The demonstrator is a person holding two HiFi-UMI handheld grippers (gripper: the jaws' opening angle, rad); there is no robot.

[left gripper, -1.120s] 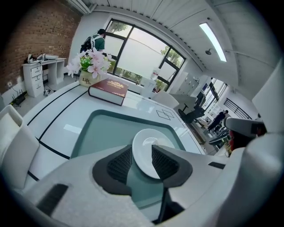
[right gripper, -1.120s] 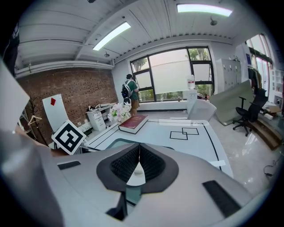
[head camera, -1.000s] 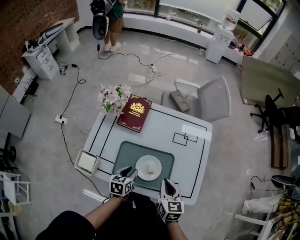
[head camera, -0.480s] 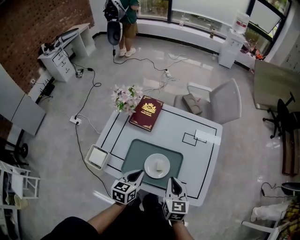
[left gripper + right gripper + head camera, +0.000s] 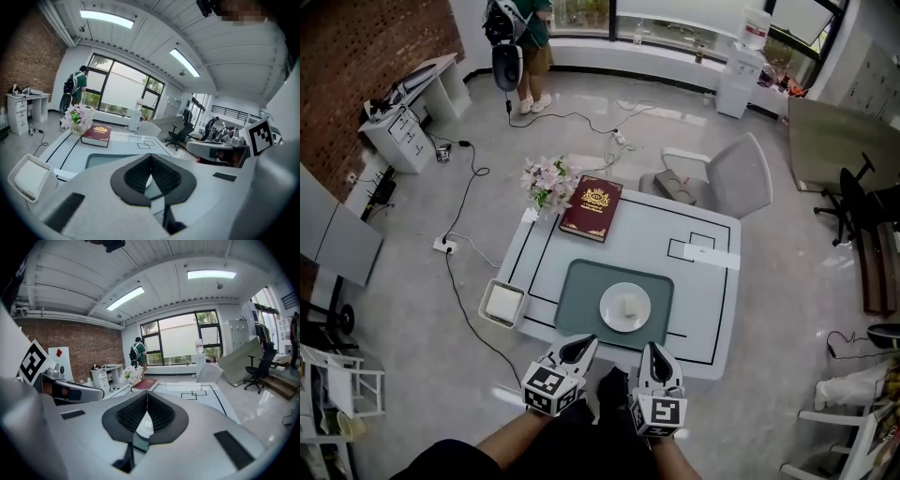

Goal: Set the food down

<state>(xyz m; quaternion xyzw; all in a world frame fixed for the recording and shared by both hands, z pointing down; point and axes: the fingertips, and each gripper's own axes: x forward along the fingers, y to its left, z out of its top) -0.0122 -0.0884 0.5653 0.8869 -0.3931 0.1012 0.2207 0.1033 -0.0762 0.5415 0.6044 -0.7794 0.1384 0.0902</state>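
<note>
White plate [image 5: 609, 317], with the pale piece of food [image 5: 629, 307] on it, is sitting on the grey-green mat [image 5: 581, 291] at the centre of the head view, on the white table [image 5: 703, 281]. Just below the table's near edge, the left gripper [image 5: 581, 345] and right gripper [image 5: 652, 352] are hovering side by side, each with its jaws pressed together and gripping nothing.

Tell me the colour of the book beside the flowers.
The book is dark red with a gold emblem on its cover; the head view shows it best.
</note>
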